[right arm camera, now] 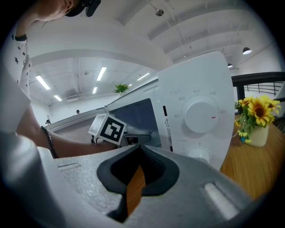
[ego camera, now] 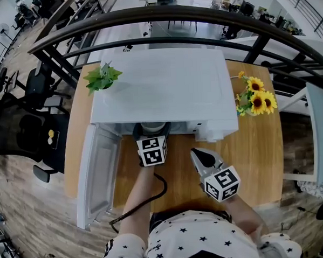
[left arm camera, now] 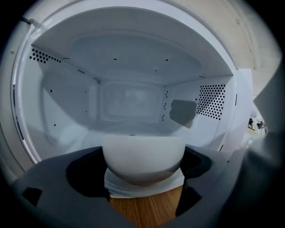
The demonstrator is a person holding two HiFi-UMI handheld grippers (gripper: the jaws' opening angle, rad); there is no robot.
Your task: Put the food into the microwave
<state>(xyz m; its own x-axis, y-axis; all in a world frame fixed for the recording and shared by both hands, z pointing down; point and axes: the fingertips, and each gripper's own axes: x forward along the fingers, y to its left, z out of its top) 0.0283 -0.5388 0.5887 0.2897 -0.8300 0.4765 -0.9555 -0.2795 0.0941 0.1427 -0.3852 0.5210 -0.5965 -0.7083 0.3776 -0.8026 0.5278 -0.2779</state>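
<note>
White round bowl (left arm camera: 143, 156) sits clamped in left gripper (left arm camera: 141, 173) at the boxy white microwave's (ego camera: 164, 82) mouth; right gripper (right arm camera: 136, 150), at its four o'clock, is closed on nothing.

The microwave (ego camera: 159, 88) sits on the counter (ego camera: 259, 147), door (ego camera: 96, 172) open leftward, plant (ego camera: 102, 77) at its far-left corner, sunflowers (ego camera: 255, 96) to its right. The bowl (left arm camera: 143, 156) sits at its mouth between the left tongs (ego camera: 152, 131).

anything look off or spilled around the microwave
Nothing stands out. The white bowl sits level in the left tongs at the open microwave mouth, the door is swung open to the side, and no spill shows on the wooden table.
</note>
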